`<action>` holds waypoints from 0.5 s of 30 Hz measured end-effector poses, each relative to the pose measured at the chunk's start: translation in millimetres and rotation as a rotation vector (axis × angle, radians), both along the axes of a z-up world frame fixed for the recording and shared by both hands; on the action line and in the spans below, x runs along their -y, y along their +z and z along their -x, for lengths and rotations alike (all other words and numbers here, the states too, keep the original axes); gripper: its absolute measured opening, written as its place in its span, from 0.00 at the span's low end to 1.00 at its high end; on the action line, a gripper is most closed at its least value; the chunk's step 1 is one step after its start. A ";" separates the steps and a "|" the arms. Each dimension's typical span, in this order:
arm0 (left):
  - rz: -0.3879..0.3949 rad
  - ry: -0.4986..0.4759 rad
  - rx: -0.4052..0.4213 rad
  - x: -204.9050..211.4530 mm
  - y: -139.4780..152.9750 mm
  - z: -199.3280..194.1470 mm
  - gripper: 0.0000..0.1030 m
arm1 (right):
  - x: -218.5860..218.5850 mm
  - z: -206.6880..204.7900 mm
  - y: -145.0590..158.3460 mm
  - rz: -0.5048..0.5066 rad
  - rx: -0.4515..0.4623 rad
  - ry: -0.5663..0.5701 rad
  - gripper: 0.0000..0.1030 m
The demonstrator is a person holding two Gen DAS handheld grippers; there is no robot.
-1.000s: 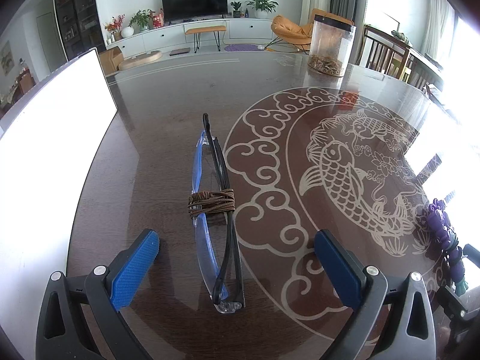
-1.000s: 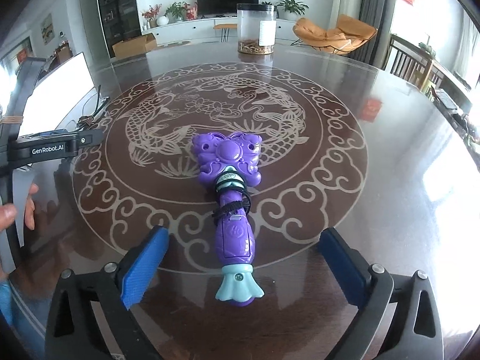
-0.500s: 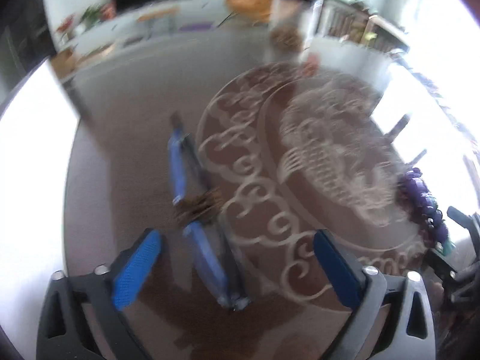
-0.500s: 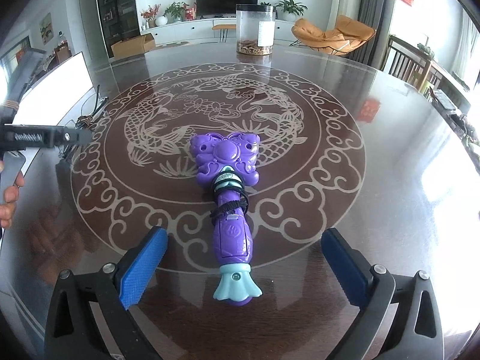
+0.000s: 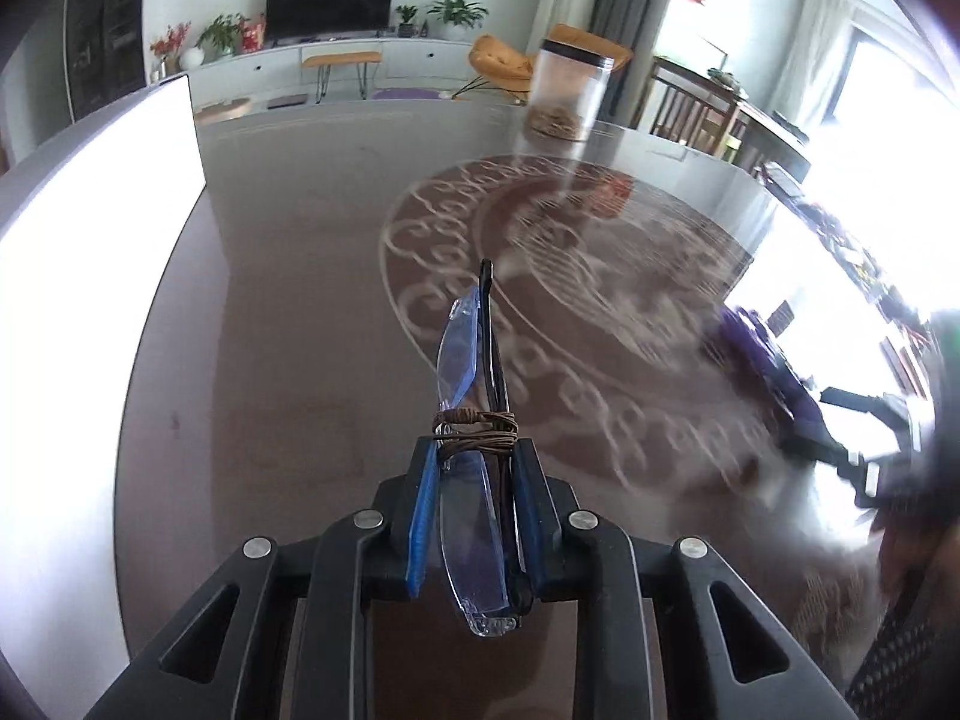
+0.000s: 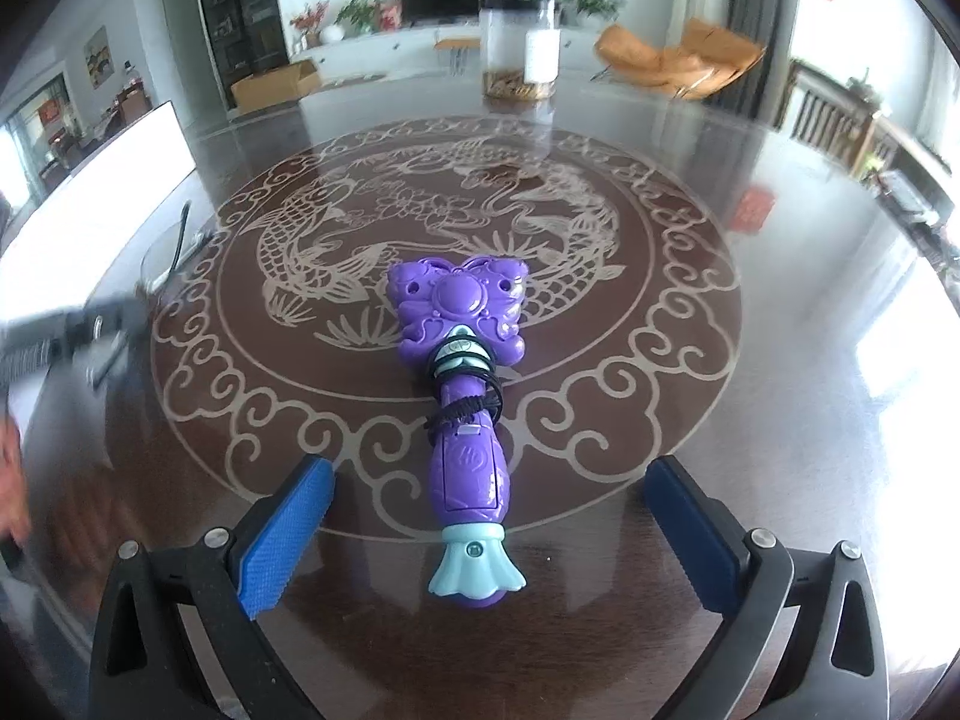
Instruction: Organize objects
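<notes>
Left wrist view: the left tool has its two blue pads pressed in on one pair of folded glasses. The glasses have clear blue-tinted lenses and dark arms, and one brown cord is wound around their middle, just ahead of the pad tips. The far half of the glasses sticks forward beyond the pads; the near end pokes back between the tool's black arms. Below lies the dark round table with its pale fish-and-cloud inlay. One clear jar with a dark lid and brownish contents stands at the far side. One bright white panel stands along the left edge. At the right, blurred, one purple toy lies on the table, with part of the other tool's dark body beside it.

Right wrist view: the right tool stands wide, its two blue pads well apart and touching nothing. Between them, on the table, lies the one purple toy wand, butterfly-shaped head pointing away, pale blue flared base nearest the camera, one black cord wrapped around its neck. The same jar stands at the far side, and the white panel at the left. The left tool's dark body shows blurred at the left edge, and part of a hand below it.
</notes>
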State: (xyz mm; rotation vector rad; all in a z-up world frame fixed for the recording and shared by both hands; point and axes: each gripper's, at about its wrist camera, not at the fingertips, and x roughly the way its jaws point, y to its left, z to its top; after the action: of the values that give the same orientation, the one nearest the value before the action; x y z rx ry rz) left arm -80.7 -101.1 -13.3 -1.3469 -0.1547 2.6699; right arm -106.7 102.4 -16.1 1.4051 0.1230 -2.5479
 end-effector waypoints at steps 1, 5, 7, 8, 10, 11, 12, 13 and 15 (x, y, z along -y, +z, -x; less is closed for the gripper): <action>0.004 -0.002 -0.007 -2.7 0.3 -6.8 0.23 | -3.3 5.1 2.0 0.027 0.034 0.005 0.99; -0.008 -0.002 -0.030 -5.4 0.6 -23.9 0.23 | -5.6 35.7 10.7 0.045 0.149 0.020 0.43; -0.037 -0.006 -0.040 -4.1 3.6 -27.2 0.23 | 2.4 43.6 12.6 -0.068 0.152 0.030 0.19; -0.040 -0.010 -0.053 -5.9 6.3 -30.3 0.23 | 3.9 45.1 12.8 -0.078 0.166 0.038 0.19; -0.048 -0.019 -0.088 -4.7 15.3 -31.5 0.23 | 1.5 38.0 18.8 -0.033 0.162 0.045 0.19; -0.061 -0.021 -0.103 -2.5 22.7 -38.2 0.23 | -1.7 32.7 22.7 0.001 0.157 0.036 0.19; -0.072 -0.019 -0.117 -1.2 28.2 -44.5 0.23 | -6.8 26.1 27.0 0.058 0.156 0.021 0.19; -0.087 -0.017 -0.132 1.4 34.8 -49.9 0.23 | -10.6 21.1 29.9 0.096 0.156 0.013 0.19; -0.121 -0.012 -0.157 7.0 47.9 -58.7 0.23 | -15.1 8.0 36.2 0.162 0.150 -0.002 0.19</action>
State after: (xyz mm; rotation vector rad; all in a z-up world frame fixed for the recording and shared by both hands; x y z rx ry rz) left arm -21.9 -108.0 34.7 -1.0957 -0.2843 2.6937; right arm -114.7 117.6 20.1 1.5253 -0.1080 -2.3826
